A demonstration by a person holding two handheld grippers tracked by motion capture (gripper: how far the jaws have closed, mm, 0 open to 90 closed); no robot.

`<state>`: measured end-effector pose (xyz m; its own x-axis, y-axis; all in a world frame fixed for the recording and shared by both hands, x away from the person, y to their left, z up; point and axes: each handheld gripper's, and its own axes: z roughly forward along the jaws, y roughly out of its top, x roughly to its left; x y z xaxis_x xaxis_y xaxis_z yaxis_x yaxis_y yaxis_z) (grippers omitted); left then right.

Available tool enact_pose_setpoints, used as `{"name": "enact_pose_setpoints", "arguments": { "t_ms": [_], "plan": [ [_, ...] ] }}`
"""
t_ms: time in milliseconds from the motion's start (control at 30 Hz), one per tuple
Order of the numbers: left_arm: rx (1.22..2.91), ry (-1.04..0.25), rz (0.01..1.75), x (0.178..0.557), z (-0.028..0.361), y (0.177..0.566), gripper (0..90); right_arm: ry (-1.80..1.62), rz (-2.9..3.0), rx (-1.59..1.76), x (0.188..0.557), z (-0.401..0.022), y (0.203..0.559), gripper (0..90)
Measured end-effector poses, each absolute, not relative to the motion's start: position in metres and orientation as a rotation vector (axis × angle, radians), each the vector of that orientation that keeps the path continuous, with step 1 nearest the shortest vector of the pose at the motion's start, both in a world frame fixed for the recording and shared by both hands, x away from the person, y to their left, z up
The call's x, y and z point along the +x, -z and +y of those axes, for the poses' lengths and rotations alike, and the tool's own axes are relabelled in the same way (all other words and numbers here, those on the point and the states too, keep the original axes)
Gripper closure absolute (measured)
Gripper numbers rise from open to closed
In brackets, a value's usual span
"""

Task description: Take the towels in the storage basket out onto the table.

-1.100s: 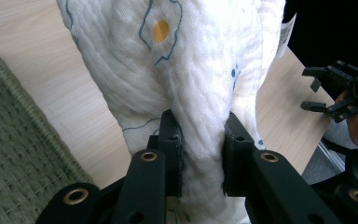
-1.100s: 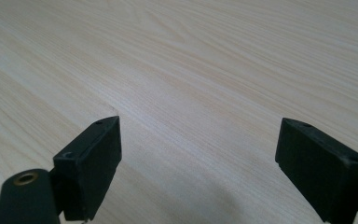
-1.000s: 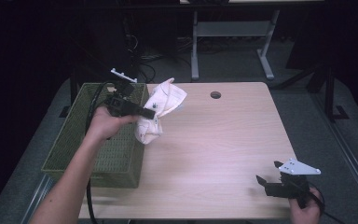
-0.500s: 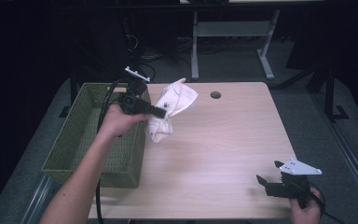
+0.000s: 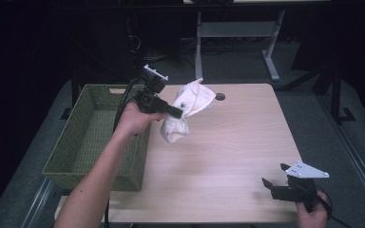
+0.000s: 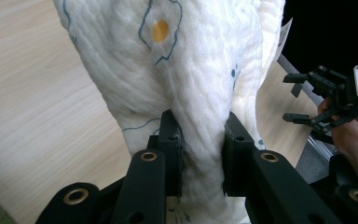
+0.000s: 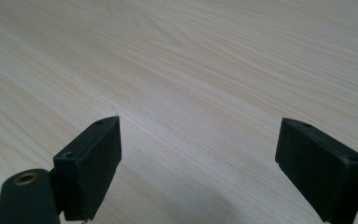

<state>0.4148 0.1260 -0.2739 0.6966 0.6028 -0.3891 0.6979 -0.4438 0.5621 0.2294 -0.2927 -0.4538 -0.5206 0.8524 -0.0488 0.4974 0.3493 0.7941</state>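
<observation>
The left gripper (image 5: 177, 112) pinches a white printed cloth (image 5: 186, 111) above the table (image 5: 228, 156), beside the green basket (image 5: 92, 137). The right gripper (image 5: 276, 176) hovers with its 2 fingers wide apart.

L claw (image 5: 178, 113) clamped on white cloth (image 5: 186, 110), lifted above tabletop (image 5: 228, 156) just R of green basket (image 5: 92, 137); cloth bunched, hangs down from grip. R claw (image 5: 272, 183) low at near-R corner of tabletop, jaws apart, nothing between. Grommet hole (image 5: 220, 96) near far edge.
</observation>
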Motion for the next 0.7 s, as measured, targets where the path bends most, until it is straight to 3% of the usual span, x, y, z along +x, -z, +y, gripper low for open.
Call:
{"name": "enact_pose_setpoints", "arguments": {
  "t_ms": [700],
  "plan": [
    [2.211, 0.231, 0.948, 0.42, 0.082, 0.294, 73.5, -1.039, 2.161, 1.175, 0.229, -0.293, 0.453, 14.0]
  ]
}}
